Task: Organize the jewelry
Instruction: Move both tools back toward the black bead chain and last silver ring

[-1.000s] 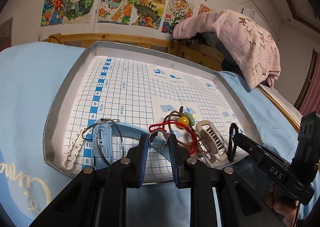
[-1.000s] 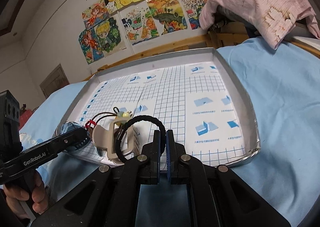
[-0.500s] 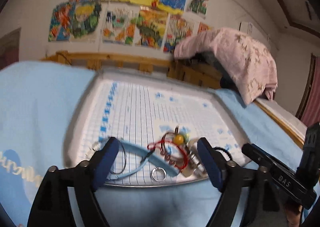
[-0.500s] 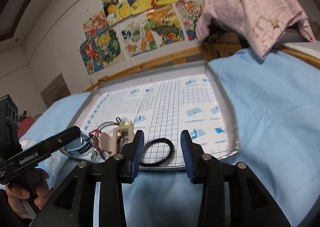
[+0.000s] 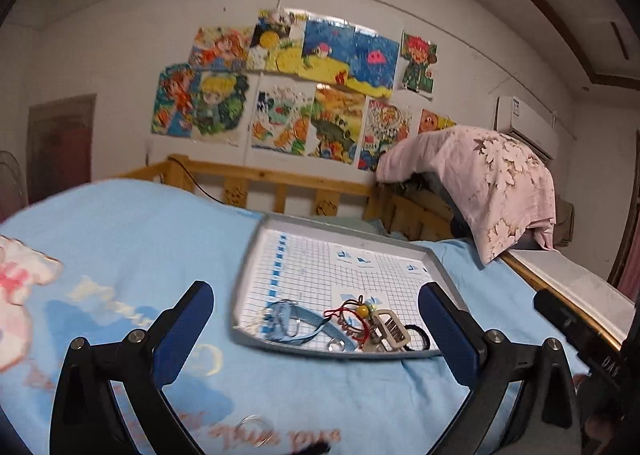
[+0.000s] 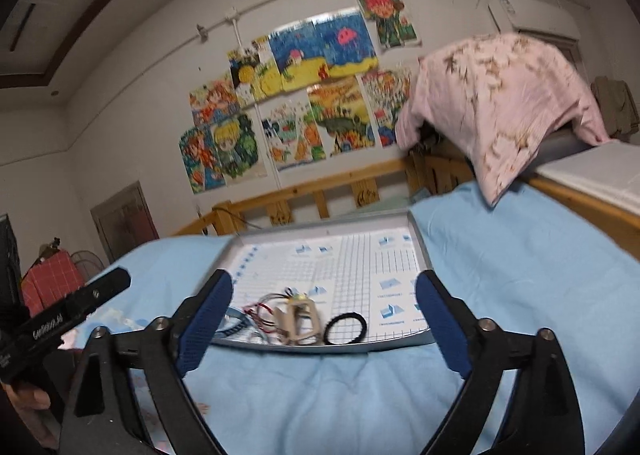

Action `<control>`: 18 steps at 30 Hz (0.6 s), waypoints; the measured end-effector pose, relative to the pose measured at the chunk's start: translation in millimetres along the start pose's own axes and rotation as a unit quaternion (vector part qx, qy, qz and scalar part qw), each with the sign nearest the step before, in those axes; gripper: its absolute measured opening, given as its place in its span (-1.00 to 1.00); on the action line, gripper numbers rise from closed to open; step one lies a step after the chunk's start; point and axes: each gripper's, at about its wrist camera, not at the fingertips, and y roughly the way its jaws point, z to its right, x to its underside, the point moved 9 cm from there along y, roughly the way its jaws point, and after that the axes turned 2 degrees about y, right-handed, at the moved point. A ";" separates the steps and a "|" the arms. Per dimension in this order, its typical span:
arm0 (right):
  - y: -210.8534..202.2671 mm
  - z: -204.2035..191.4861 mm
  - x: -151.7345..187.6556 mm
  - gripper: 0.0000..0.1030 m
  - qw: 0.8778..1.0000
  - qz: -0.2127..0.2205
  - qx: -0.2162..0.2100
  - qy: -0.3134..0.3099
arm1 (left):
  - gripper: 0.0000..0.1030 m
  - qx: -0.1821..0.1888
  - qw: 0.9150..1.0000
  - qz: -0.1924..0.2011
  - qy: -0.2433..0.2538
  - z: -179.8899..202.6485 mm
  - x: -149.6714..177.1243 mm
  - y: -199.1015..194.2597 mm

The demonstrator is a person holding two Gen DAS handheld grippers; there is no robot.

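A metal tray [image 5: 253, 255] lined with grid paper lies on the blue bedsheet. Along its near edge sit a blue watch strap [image 5: 298, 321], a red cord bracelet with a yellow bead [image 5: 362, 311], a beige hair claw [image 5: 387, 330], a black hair tie [image 5: 418, 335] and a small silver ring [image 5: 335, 343]. My left gripper [image 5: 314, 290] hangs back from the tray, its jaws still opening wide, with nothing between them. My right gripper [image 6: 324, 281] is likewise pulled back, its jaws opening and empty. From there the hair tie [image 6: 346, 329] and hair claw [image 6: 300, 321] lie ahead in the tray [image 6: 420, 251].
The blue bedsheet [image 5: 140, 239] spreads around the tray. A thin ring-like shape [image 5: 252, 426] lies on it close below my left gripper. A wooden bed rail [image 5: 280, 181] and a pink floral quilt [image 5: 480, 183] stand behind the tray. The right gripper's body [image 5: 580, 329] shows at the right edge.
The left gripper let go of the silver ring and the right gripper let go of the black hair tie; both lie in the tray. Both grippers opened wide and drew back and up.
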 end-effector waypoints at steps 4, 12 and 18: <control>-38.4 -25.6 -7.1 0.97 1.000 0.017 -0.009 -0.015 | 1.00 -0.013 1.000 0.007 0.001 -11.5 -4.4 -42.7; -105.5 -82.8 -2.7 0.97 0.997 0.034 -0.019 -0.063 | 1.00 -0.024 0.999 0.033 -0.005 -36.4 -0.7 -124.7; -151.7 -111.2 10.5 0.97 0.997 0.031 -0.030 -0.067 | 1.00 -0.035 0.999 0.040 -0.009 -62.7 7.7 -176.7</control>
